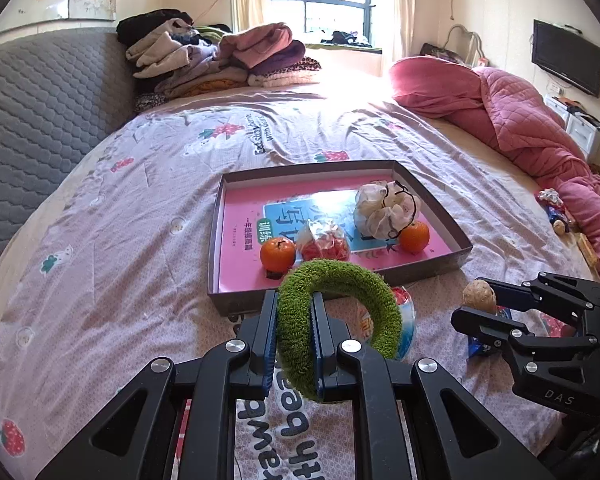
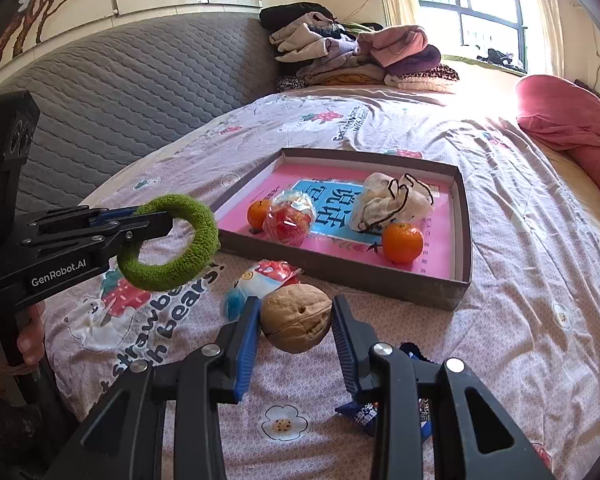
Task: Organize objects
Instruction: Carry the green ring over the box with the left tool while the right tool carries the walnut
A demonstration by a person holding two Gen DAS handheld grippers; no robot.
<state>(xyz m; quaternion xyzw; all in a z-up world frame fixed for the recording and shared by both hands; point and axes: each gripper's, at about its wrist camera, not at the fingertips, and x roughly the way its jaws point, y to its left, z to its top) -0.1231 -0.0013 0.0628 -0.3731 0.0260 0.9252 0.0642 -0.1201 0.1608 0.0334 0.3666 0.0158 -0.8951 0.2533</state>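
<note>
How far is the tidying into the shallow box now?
Done: two oranges, a wrapped red apple and a white cloth pouch lie in the grey cardboard box. In hand: left gripper holds a fuzzy green ring; right gripper holds a walnut. Left: snack packets on the bed.

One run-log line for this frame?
left hand-held gripper: shut on green ring | right hand-held gripper: shut on walnut | tray: two oranges, wrapped apple, pouch
</note>
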